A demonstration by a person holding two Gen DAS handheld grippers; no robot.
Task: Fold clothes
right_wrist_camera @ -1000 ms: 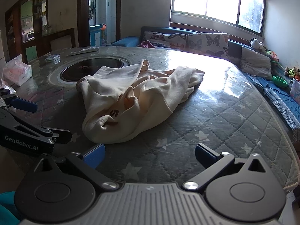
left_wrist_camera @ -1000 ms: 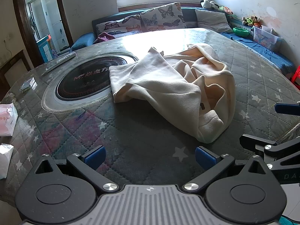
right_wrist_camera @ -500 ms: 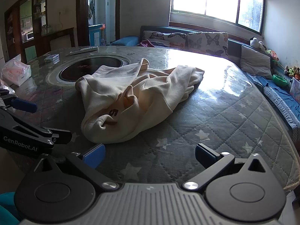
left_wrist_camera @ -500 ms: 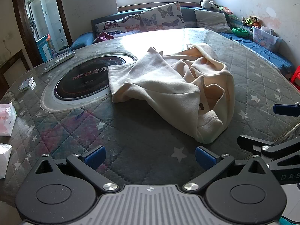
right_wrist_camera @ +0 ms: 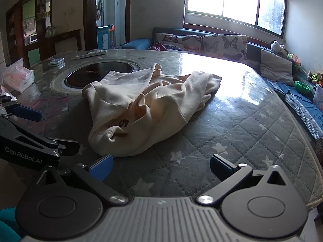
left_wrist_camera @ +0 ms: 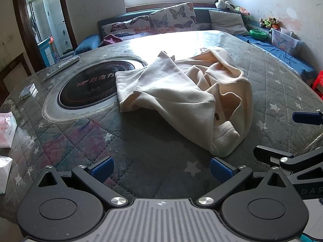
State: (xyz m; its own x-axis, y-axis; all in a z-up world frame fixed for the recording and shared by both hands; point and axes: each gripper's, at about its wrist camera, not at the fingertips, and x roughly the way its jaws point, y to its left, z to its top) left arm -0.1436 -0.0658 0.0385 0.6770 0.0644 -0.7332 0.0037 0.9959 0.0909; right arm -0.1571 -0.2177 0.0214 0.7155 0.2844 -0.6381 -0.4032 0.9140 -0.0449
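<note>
The cream garment [left_wrist_camera: 181,98] lies crumpled in a heap near the middle of the tabletop [left_wrist_camera: 141,145], one corner overlapping the rim of the dark round inset [left_wrist_camera: 88,88], its bunched end toward the near edge. Folding looks not yet begun; the step in hand is the approach. Next the heap likely needs picking up by an edge and spreading flat. Both the left gripper [left_wrist_camera: 160,166] and right gripper [right_wrist_camera: 160,166] hover at the near edge, jaws spread wide and empty, the garment just ahead, apart from them.
</note>
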